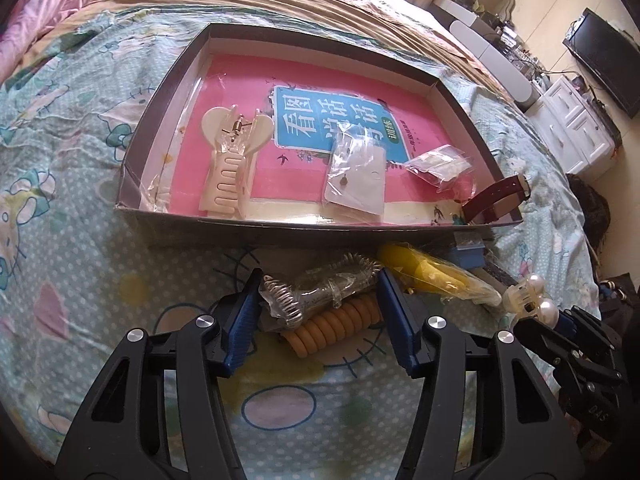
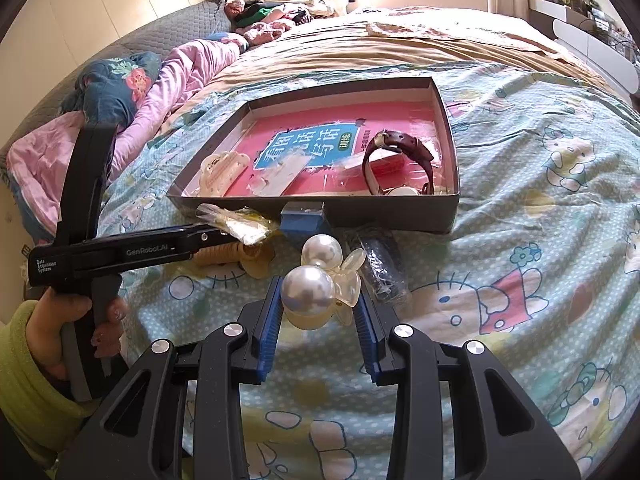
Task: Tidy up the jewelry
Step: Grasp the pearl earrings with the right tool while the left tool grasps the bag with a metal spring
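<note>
R gripper (image 2: 318,300) clamped on pearl clip (image 2: 316,280), L gripper (image 1: 318,290) jaws apart w/ bagged silver clip (image 1: 320,288) btwn, touching both pads

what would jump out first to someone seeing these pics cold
The two big pearls of a pearl hair clip sit between the right gripper jaws, near the camera. Behind it lies a shallow dark box on the cartoon-print bedspread, holding a bright pink book, a cream claw clip and a brown-strapped watch. The left gripper jaws flank a bagged silver clip before the box.
</note>
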Demonstrator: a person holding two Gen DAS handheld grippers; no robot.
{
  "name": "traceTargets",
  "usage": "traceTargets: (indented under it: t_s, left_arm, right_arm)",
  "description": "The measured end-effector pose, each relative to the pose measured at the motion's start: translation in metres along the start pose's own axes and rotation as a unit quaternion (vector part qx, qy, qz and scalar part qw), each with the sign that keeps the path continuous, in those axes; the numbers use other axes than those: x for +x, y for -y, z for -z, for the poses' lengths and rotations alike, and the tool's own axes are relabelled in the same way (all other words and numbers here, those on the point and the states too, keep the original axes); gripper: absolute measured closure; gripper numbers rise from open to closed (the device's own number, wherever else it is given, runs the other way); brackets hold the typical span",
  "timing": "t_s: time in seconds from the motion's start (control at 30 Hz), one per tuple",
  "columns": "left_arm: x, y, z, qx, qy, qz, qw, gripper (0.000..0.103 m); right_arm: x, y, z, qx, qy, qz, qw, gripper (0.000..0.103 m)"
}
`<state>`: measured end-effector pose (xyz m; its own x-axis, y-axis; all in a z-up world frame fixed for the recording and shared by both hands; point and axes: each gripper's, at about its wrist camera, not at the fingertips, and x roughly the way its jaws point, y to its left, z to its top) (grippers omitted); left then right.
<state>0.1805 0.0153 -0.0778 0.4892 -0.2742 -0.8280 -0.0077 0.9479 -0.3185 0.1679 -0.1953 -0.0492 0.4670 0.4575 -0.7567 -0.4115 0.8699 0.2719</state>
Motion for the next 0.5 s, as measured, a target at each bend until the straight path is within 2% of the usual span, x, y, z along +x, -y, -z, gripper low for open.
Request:
traceTargets:
  t_s: [0.17,0.5]
  left_arm:
    - [-0.012,-0.002,0.005,-0.003,0.009,0.005,0.9999,0.057]
    - [-0.052,-0.015,0.010,-0.009,0.051,-0.016,0.9985,0.057]
  right_arm:
    - [-0.006,0.000,-0.002,0.000,0.008,0.001,1.000,0.070]
    - [-0.016,-0.009,-0.007,-0.012,0.019,-0.002,1.000,0.070]
